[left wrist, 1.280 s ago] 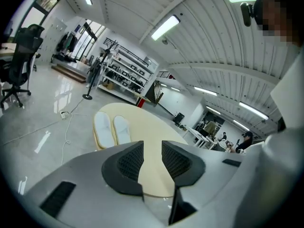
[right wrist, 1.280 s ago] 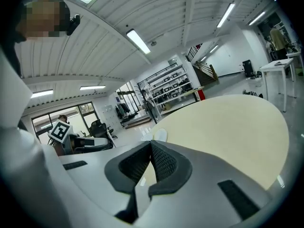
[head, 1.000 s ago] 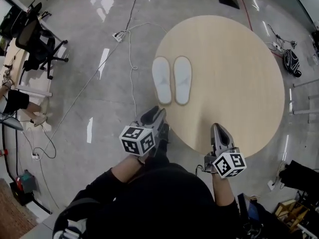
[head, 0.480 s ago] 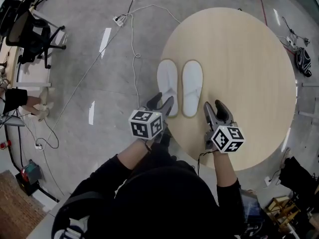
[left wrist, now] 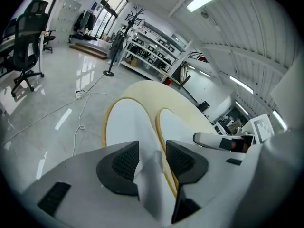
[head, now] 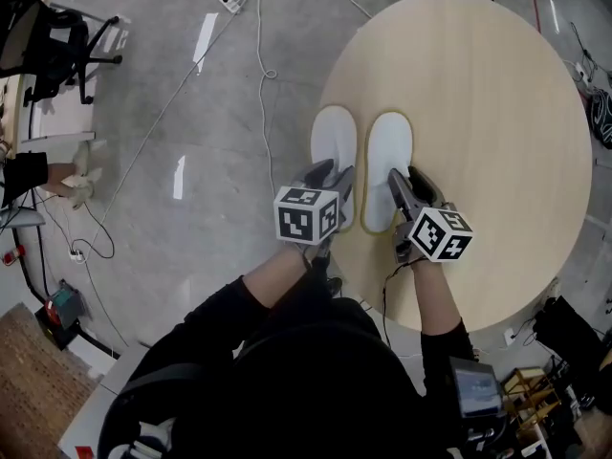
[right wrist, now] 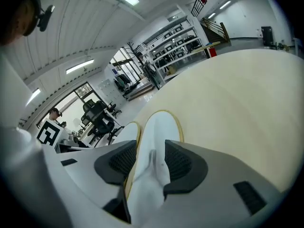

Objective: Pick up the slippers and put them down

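Two white slippers with yellow edging lie side by side on the round wooden table (head: 497, 94), near its left edge. My left gripper (head: 333, 176) stands open at the near end of the left slipper (head: 335, 134); in the left gripper view its jaws (left wrist: 152, 148) straddle that slipper's white upper (left wrist: 127, 122). My right gripper (head: 407, 176) is open over the near end of the right slipper (head: 390, 146), its jaws (right wrist: 150, 151) on either side of the upper (right wrist: 161, 126). Each gripper hides the heel of its slipper.
White cables (head: 260, 75) and a power strip (head: 229, 1) lie on the grey floor left of the table. An office chair (head: 57, 32) and a seated person (head: 29, 175) are at the far left. The table's near edge runs just under my hands.
Both grippers moved forward and down from the table's near edge onto the slippers' near ends. Their jaws opened and now straddle the uppers.
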{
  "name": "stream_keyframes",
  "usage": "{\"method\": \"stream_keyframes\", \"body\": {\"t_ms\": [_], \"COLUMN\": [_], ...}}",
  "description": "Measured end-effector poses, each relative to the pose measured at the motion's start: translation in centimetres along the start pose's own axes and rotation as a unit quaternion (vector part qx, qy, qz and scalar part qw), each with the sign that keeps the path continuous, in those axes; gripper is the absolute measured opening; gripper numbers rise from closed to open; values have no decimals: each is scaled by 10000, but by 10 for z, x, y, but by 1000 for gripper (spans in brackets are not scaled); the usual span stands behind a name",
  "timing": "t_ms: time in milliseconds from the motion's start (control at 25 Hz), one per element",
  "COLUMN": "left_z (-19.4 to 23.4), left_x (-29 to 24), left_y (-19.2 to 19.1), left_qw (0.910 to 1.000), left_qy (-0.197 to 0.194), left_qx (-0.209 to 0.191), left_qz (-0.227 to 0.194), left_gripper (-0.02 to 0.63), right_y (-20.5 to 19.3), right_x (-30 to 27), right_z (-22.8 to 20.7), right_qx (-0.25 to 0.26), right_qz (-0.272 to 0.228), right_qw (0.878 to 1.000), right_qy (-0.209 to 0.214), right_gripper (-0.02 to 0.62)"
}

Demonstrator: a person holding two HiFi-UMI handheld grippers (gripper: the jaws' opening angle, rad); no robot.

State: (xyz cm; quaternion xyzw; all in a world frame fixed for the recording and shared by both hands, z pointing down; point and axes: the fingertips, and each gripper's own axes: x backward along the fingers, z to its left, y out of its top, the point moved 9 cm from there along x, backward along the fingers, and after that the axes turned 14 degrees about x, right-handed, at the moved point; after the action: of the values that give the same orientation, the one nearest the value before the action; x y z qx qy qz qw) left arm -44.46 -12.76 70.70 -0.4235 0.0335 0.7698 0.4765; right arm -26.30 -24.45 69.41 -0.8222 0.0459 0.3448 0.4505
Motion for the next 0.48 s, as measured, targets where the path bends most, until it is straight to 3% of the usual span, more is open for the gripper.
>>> {"method": "stream_keyframes", "body": {"t_ms": [80,120,160,320,480], "left_z": [4,6,8,14,9], "left_x": [-8,-11,-14,-16,-7], "left_y": [7,9,9,2,7], "left_qw": [9999,9998,9996,9985,9972], "left_qy": [5,-19,-65,-342,-622], "left_qx": [-39,-66,-87,-45,-131], "left_qz": [132,190,254,436,383], "left_gripper": [147,99,49,32,29], "right_y": [6,8,8,-3,4], "right_x": [-14,-19,-23,-20,6], "right_z": [-1,-1,0,4,9], "right_qx": [74,148,211,138,-19], "right_qz": [102,135,165,218,-105], "right_qw": [9999,9998,9996,9997,9999], "right_qy": [-12,-34,-29,38,-118], "right_gripper": [154,63,35,28,26]}}
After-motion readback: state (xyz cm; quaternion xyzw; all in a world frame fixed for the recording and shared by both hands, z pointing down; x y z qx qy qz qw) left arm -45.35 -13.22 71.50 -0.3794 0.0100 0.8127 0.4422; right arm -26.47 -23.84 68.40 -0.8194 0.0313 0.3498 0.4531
